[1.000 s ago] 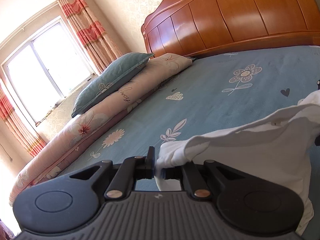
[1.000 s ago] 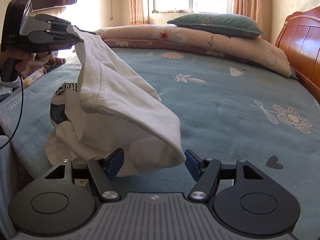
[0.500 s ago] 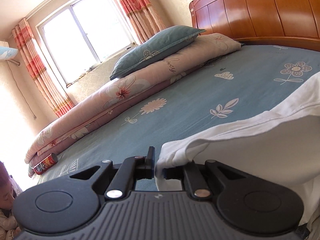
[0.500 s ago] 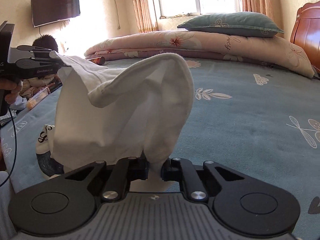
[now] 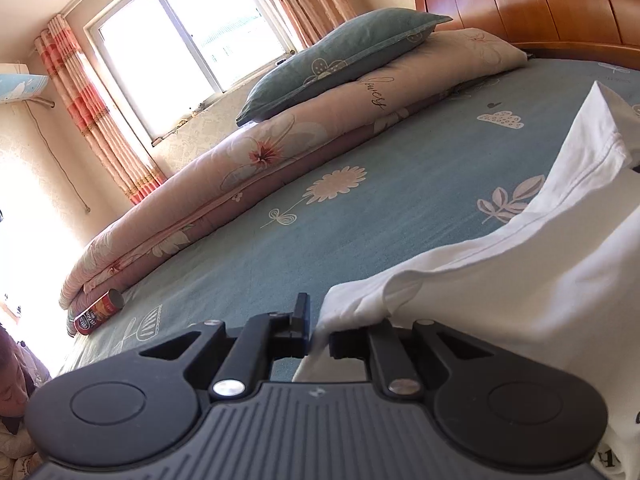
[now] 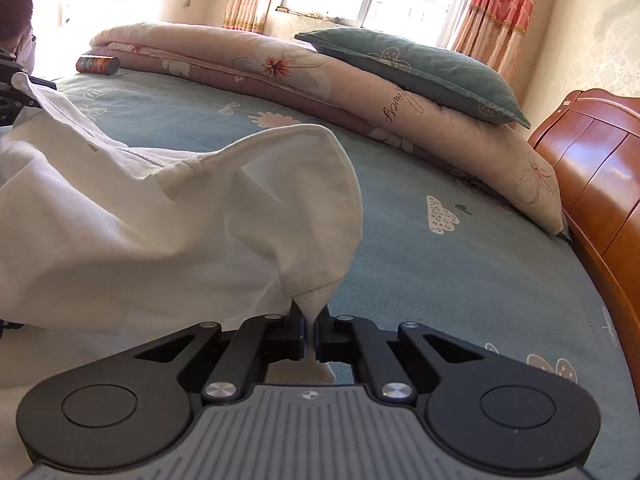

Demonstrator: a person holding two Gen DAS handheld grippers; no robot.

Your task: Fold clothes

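A white garment [image 6: 120,216] hangs stretched between both grippers above the blue flowered bedsheet [image 6: 460,264]. My right gripper [image 6: 308,334] is shut on a pinched corner of it, the cloth billowing up and to the left. In the left wrist view the same white garment [image 5: 520,272] fills the right side, and my left gripper [image 5: 318,330] is shut on its edge. At the far left of the right wrist view, the left gripper [image 6: 12,92] shows, holding the other end. Dark print shows at the garment's lower corner.
A rolled pink floral quilt [image 5: 280,152] with a teal pillow [image 5: 344,56] on top lies along the bed's far side under the window. A red can [image 5: 98,312] lies by the quilt's end. The wooden headboard [image 6: 600,184] stands right. A person's head [image 6: 14,8] shows far left.
The right gripper shut on the garment's corner, having been open a second ago. Both grippers swung toward the window side, lifting and spreading the cloth over the bed.
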